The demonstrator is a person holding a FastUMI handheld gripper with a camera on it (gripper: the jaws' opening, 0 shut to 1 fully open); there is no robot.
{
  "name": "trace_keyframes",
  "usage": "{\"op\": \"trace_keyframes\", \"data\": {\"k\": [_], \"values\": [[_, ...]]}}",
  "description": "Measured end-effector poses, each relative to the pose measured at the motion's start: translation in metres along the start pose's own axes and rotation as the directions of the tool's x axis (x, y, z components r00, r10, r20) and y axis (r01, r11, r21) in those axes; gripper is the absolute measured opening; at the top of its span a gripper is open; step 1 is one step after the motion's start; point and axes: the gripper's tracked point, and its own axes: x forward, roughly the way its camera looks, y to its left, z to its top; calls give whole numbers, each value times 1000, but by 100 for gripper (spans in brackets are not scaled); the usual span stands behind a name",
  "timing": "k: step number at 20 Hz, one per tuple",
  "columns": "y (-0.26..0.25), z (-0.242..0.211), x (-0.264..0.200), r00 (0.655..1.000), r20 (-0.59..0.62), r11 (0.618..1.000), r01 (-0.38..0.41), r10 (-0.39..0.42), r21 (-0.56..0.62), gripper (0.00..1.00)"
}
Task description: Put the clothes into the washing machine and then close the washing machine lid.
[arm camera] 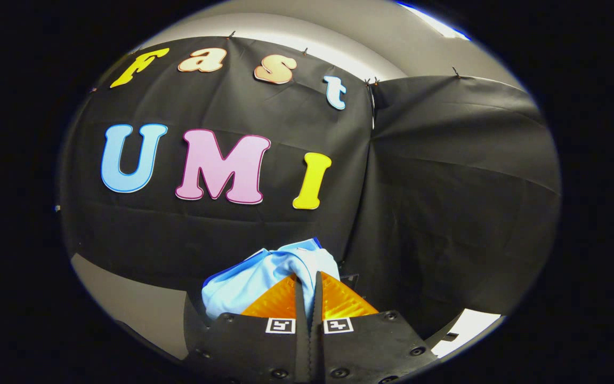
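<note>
A light blue garment (pixel 264 277) with a darker blue trim is bunched up around my fingertips (pixel 300 290). My gripper (pixel 308 285) is shut on a fold of this cloth, which hangs mostly to the left of the fingers and drapes over their tips. The gripper is lifted and points at the booth's black cloth wall, with the garment carried in the air in front of it.
The black cloth wall (pixel 232 229) stands straight ahead and folds into a corner (pixel 365 186) on the right. A grey surface (pixel 142 309) runs below the wall on the left, and a bright white patch (pixel 469 328) lies low on the right.
</note>
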Motion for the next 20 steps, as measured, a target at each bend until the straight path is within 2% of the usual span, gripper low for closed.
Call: {"op": "trace_keyframes", "data": {"k": [6, 11, 20], "values": [[-15, -52, 23, 997, -79, 999, 25, -21, 43, 5], [-23, -101, 30, 987, -156, 999, 48, -45, 18, 5], [-18, -218, 37, 942, -335, 1000, 25, -20, 12, 5]]}}
